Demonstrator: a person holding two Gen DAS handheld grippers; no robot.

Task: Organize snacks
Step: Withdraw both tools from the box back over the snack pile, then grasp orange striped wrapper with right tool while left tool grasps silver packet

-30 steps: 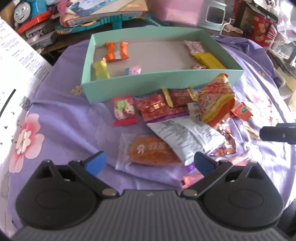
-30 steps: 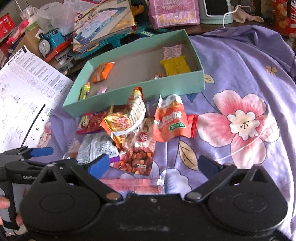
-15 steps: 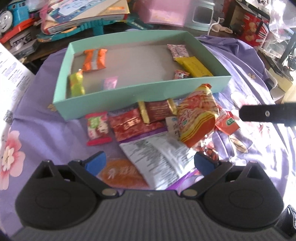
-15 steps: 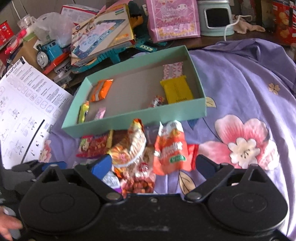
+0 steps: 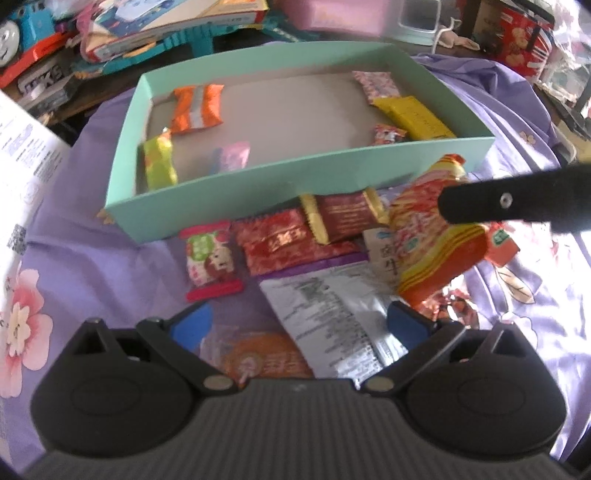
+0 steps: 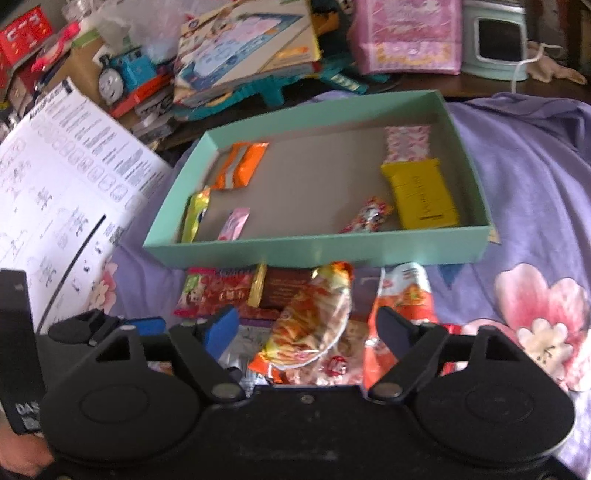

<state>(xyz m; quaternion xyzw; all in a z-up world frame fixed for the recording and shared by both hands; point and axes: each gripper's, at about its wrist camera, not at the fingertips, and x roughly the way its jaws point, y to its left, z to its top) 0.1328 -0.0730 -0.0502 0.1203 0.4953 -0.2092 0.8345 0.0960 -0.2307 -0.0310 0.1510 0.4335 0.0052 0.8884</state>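
A teal box (image 5: 295,181) (image 6: 314,251) holds several snacks, among them an orange packet (image 5: 197,107) and a yellow bar (image 5: 413,118). A pile of snacks lies in front of it on the purple cloth. My left gripper (image 5: 299,325) is open over a silver packet (image 5: 332,317) and an orange pastry packet (image 5: 266,358). My right gripper (image 6: 308,330) is closing, with a puffy orange-yellow bag (image 6: 314,317) (image 5: 436,251) between its jaws; the pads stand a little off it. One right finger (image 5: 517,199) crosses the left wrist view.
The pile also has a red packet (image 5: 288,240), a brown packet (image 5: 347,214), a small candy (image 5: 208,258) and an orange-white packet (image 6: 406,295). A printed sheet (image 6: 66,184) lies left. A toy train (image 6: 125,74), books and a pink bag (image 6: 406,33) crowd the back.
Both grippers have moved toward the box. The right jaws have narrowed around the orange-yellow bag. The right finger reaches further into the left wrist view.
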